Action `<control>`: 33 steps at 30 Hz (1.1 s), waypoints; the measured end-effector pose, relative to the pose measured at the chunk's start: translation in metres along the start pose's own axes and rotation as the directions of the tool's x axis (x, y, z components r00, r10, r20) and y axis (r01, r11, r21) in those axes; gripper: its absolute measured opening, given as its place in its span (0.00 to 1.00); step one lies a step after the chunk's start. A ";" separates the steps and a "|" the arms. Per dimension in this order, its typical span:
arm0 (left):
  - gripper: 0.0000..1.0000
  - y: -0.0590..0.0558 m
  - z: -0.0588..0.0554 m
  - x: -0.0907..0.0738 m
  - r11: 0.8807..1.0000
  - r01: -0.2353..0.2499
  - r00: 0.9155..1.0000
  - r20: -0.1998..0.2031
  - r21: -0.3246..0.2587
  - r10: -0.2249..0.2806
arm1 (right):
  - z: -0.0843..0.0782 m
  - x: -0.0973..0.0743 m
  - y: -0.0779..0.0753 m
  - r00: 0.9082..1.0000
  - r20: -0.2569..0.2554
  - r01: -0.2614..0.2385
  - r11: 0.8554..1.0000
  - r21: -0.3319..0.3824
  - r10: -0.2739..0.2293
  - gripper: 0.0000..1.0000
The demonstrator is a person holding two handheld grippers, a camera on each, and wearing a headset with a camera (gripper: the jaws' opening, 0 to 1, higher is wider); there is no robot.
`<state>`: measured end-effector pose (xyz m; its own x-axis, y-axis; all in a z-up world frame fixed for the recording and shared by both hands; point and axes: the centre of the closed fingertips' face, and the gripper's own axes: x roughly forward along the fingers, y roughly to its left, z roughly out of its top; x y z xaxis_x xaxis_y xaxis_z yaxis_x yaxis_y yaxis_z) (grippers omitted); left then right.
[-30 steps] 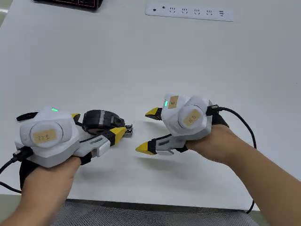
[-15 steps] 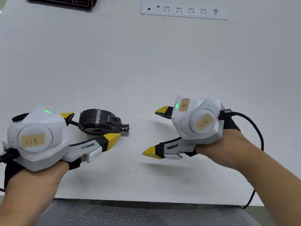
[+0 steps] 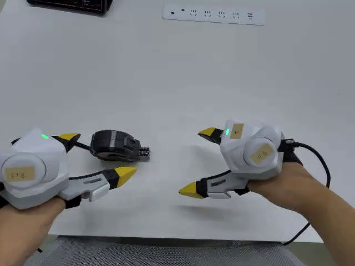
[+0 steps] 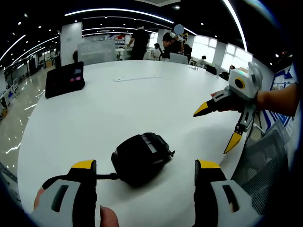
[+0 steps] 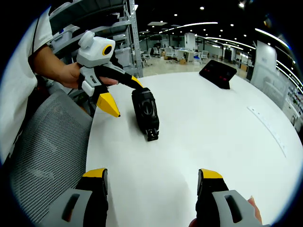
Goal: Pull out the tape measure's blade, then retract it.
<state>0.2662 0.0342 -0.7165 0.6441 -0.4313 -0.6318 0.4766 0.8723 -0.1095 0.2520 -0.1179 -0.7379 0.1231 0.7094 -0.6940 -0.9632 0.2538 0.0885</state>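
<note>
A black tape measure lies on the white table, its blade drawn in and the hook end pointing right. My left gripper is open, with one yellow-tipped jaw on each side of the case and neither touching it. In the left gripper view the tape measure sits just ahead of the spread left gripper. My right gripper is open to the right of the hook, apart from it. The right gripper view has the tape measure well ahead of the right gripper, with the left gripper beside it.
A white power strip lies at the table's far side, and a black device stands at the far left. A grey mesh chair sits below the near table edge. A black cable trails from my right gripper.
My left gripper has opened off the tape measure and drawn back to the left, leaving it on the table. My right gripper has moved away to the right.
</note>
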 end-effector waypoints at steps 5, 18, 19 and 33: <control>0.84 -0.001 0.001 -0.006 0.999 0.022 1.000 0.009 0.026 -0.023 | -0.005 -0.009 0.000 1.000 0.011 0.014 1.000 0.018 -0.014 0.79; 0.88 0.002 -0.001 -0.014 0.996 0.048 0.999 0.000 0.075 -0.048 | -0.014 -0.028 -0.001 0.998 0.047 0.039 0.995 0.091 -0.044 0.83; 0.88 0.003 -0.003 -0.015 0.996 0.051 0.999 -0.004 0.077 -0.050 | -0.015 -0.030 0.000 0.998 0.048 0.039 0.995 0.097 -0.044 0.83; 0.89 0.013 -0.015 -0.027 0.989 0.054 0.998 -0.039 0.136 -0.049 | -0.029 -0.050 0.004 0.997 0.043 0.061 0.989 0.134 -0.067 0.85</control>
<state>0.2456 0.0603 -0.7128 0.5959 -0.4643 -0.6552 0.5879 0.8080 -0.0379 0.2352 -0.1720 -0.7234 0.1976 0.7183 -0.6671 -0.9133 0.3822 0.1410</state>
